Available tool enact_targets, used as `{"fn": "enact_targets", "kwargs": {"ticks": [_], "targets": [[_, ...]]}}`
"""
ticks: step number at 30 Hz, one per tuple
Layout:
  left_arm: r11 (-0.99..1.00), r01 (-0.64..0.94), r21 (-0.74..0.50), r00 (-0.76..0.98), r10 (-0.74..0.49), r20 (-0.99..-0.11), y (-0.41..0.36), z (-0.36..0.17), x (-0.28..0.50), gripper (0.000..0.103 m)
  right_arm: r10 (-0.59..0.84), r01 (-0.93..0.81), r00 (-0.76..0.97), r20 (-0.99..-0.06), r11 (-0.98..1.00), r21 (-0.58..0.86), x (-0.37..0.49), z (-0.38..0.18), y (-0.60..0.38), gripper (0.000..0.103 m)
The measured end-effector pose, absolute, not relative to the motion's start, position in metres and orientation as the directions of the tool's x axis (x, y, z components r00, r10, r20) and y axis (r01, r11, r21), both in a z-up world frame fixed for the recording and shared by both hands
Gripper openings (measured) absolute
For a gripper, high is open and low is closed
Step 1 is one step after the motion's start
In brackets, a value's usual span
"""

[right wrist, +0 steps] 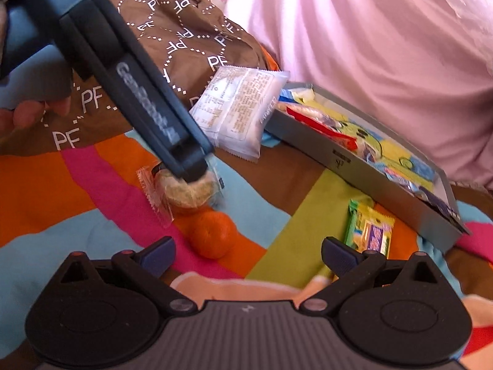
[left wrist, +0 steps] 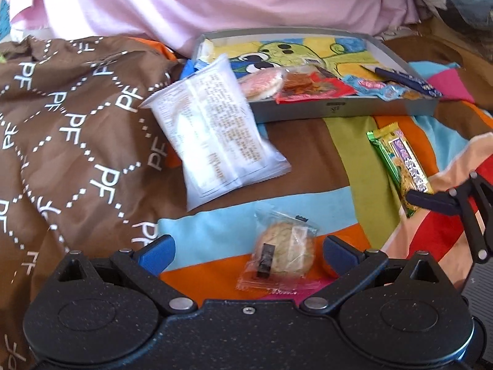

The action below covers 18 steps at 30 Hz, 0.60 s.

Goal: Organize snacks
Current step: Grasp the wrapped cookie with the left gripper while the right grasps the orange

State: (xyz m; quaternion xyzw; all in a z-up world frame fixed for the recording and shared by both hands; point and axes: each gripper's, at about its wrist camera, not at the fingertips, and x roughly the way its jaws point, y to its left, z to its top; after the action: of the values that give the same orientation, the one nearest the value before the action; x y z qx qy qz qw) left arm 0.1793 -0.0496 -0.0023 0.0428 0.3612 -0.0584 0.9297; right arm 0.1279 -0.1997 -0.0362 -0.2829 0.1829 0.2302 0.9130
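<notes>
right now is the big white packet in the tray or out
Partly: the big white packet leans on the tray corner, mostly on the quilt.

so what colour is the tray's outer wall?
Grey, plain; the tray shows it best in the left wrist view.

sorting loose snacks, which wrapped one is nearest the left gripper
The round biscuit in clear wrapper, lying between the open left gripper fingers; the white packet and green-yellow bar lie farther off.

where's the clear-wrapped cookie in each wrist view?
Left wrist: cookie sits low centre, between the open fingers of the left hand-held gripper.
Right wrist: cookie is left of centre, under the tip of the left hand-held gripper, just above the orange.
Shared landmark: the grey tray, beyond the cookie in both views.
</notes>
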Motion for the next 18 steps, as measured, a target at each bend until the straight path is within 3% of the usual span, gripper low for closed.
{"fn": "enact_targets", "kwargs": {"ticks": [4, 10, 18], "targets": [[0.989, 0.140, 0.044, 0.725, -0.072, -0.685, -0.053, -0.006, 0.183, 0.102, 0.331, -0.536, 0.819, -0.469, 0.732, -0.420, 0.139, -0.039, -0.198, 0.096], [0.990, 0.133, 0.052, 0.717, -0.060, -0.695, -0.052, -0.011, 0.185, 0.102, 0.357, -0.570, 0.794, -0.492, 0.717, -0.400, 0.144, -0.041, -0.197, 0.076], [0.988, 0.147, 0.036, 0.712, -0.081, -0.698, -0.049, -0.011, 0.185, 0.102, 0.353, -0.590, 0.768, -0.534, 0.715, -0.375, 0.148, -0.041, -0.200, 0.039]]}}
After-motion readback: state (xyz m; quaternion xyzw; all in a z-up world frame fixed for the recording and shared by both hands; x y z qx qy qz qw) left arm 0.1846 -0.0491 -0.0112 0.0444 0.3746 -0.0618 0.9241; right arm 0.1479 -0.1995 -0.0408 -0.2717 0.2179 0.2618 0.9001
